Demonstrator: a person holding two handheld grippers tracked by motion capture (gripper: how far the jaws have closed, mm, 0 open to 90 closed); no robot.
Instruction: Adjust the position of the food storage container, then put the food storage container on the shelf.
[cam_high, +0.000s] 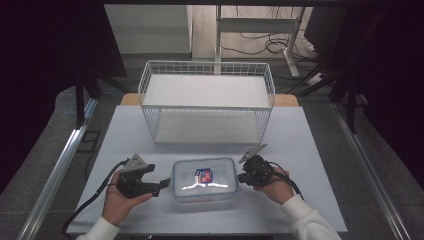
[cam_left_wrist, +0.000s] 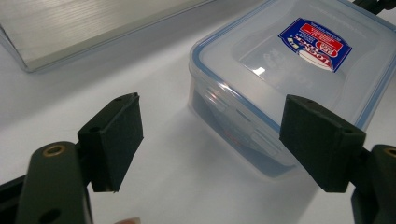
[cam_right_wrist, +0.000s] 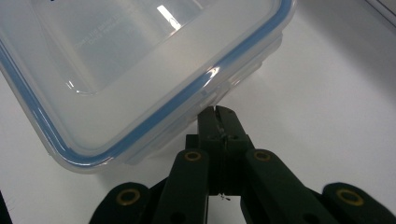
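A clear plastic food box (cam_high: 204, 178) with a blue-rimmed lid and a red and blue label lies on the white table near its front edge. My left gripper (cam_high: 161, 176) is at the box's left end. It is open, with its pads (cam_left_wrist: 114, 140) wide apart, and the box (cam_left_wrist: 280, 79) lies just ahead with its near wall partly between the jaws, untouched. My right gripper (cam_high: 241, 177) is at the box's right end. Its jaws are shut, and their tip (cam_right_wrist: 218, 119) sits against the side of the box (cam_right_wrist: 140, 60) just under the lid's rim.
A white wire rack (cam_high: 207, 100) with two shelves stands behind the box at mid-table; its base (cam_left_wrist: 70, 28) shows in the left gripper view. The table's front edge (cam_high: 200, 231) is close to both hands. Cables trail from each gripper.
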